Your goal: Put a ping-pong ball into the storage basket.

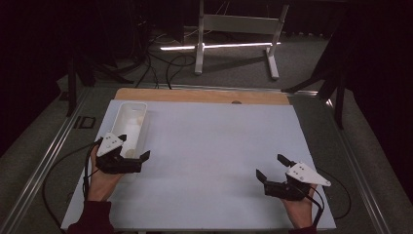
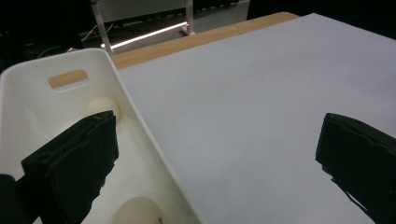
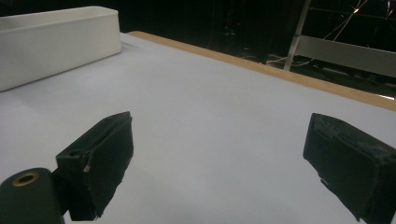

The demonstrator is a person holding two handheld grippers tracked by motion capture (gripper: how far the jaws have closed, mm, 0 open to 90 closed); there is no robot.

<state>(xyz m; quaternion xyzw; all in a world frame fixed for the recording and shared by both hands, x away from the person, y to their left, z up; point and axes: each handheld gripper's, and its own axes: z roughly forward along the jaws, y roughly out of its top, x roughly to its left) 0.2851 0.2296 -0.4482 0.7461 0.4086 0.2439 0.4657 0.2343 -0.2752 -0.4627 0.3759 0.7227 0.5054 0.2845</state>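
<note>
A long white bin [image 1: 130,122] stands at the table's far left. In the left gripper view the bin [image 2: 140,135] holds two pale round balls, one near its far end [image 2: 100,106] and one near its near end [image 2: 137,212]. My left gripper [image 1: 134,146] is open and straddles the bin's near right wall, one jaw over the inside and the other over the table. In its own view the left gripper [image 2: 217,158] holds nothing. My right gripper [image 1: 271,166] stands open low over the table's near right. Nothing sits between the right gripper's [image 3: 219,158] jaws.
The table [image 1: 219,146] has a white top with a wooden strip [image 1: 195,95] along its far edge. On the floor beyond are a white frame's legs [image 1: 199,48], loose cables [image 1: 170,63] and a bright light strip [image 1: 219,46]. The bin [image 3: 56,42] lies far off in the right gripper view.
</note>
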